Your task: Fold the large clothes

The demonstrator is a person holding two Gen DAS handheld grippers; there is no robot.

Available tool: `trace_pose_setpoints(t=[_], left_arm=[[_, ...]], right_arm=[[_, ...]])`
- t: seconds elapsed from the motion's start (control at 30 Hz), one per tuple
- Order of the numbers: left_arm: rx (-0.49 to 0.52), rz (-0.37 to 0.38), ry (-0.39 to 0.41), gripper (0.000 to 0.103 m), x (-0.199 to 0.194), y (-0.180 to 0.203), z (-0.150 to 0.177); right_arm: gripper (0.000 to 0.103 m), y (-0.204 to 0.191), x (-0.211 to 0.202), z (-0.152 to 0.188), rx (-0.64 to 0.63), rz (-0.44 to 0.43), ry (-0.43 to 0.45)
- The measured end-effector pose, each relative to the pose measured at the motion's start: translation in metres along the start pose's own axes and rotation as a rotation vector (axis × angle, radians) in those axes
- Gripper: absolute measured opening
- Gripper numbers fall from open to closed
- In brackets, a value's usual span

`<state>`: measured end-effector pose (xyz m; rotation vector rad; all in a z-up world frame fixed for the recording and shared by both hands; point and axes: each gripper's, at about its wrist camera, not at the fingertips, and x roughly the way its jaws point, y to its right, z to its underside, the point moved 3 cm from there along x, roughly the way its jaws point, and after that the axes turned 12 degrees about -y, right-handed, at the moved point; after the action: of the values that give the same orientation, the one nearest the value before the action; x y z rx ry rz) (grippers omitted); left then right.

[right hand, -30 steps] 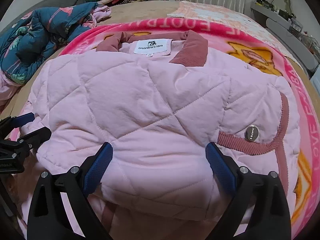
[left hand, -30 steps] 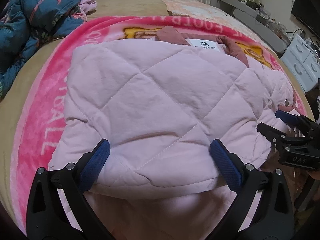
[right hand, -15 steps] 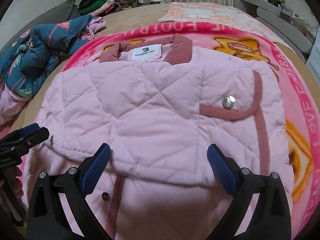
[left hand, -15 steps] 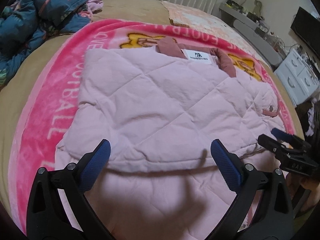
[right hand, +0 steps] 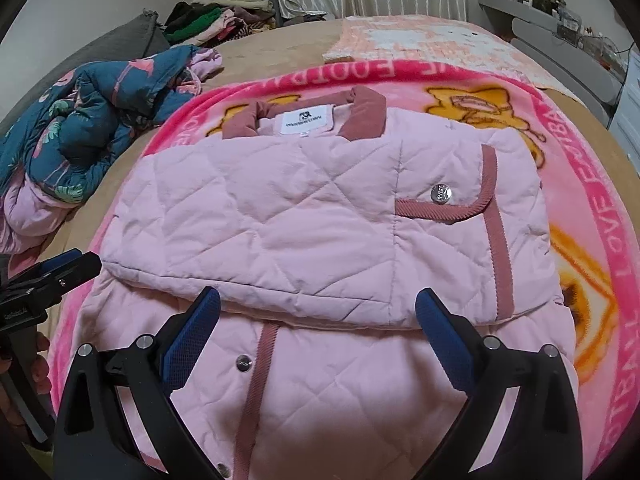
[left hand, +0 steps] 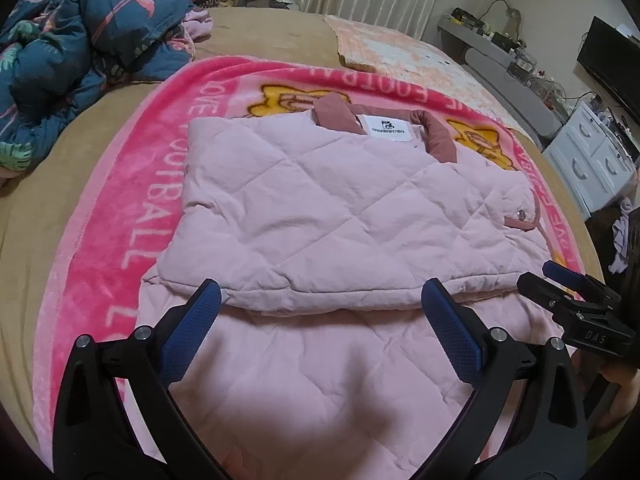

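Pink quilted jacket (left hand: 332,216) lies on the fleece blanket (left hand: 132,216) spread over the bed (left hand: 264,40), collar (right hand: 362,114) at 12 o'clock and one folded layer doubled over toward it. That fold's lower edge runs straight across just ahead of both of your tools, which suggests the hem end at 6 o'clock is the part left to fold.

Your left gripper (left hand: 320,328) hovers with jaws spread wide and nothing between them; your right gripper (right hand: 318,326) is the same, jaws apart and empty above the snap placket (right hand: 256,380). Holding them open and level with the fold edge puts you in place to pinch the lower corners.

A navy floral quilt (left hand: 72,52) is bunched at 10 o'clock, well apart from the jacket, so the blanket stays free for squaring the bundle.
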<state>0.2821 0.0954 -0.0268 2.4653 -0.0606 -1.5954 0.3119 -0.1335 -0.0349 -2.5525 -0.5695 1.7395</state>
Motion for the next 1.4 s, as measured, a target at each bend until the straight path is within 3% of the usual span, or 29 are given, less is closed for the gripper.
trace_pose_setpoints(t=[0.37, 0.87, 1.4], left_arm=[[0.013, -0.002, 0.047, 0.094, -0.036, 0.006, 0.011], [0.041, 0.008, 0.141, 0.094, -0.1, 0.023, 0.037], [0.11, 0.02, 0.241, 0.094, -0.16, 0.052, 0.073]], right_arm=[[0.098, -0.014, -0.036, 0.008, -0.019, -0.009, 0.047], [0.099, -0.04, -0.12, 0.035, -0.09, -0.024, 0.175], [0.099, -0.037, -0.195, 0.076, -0.098, -0.016, 0.289]])
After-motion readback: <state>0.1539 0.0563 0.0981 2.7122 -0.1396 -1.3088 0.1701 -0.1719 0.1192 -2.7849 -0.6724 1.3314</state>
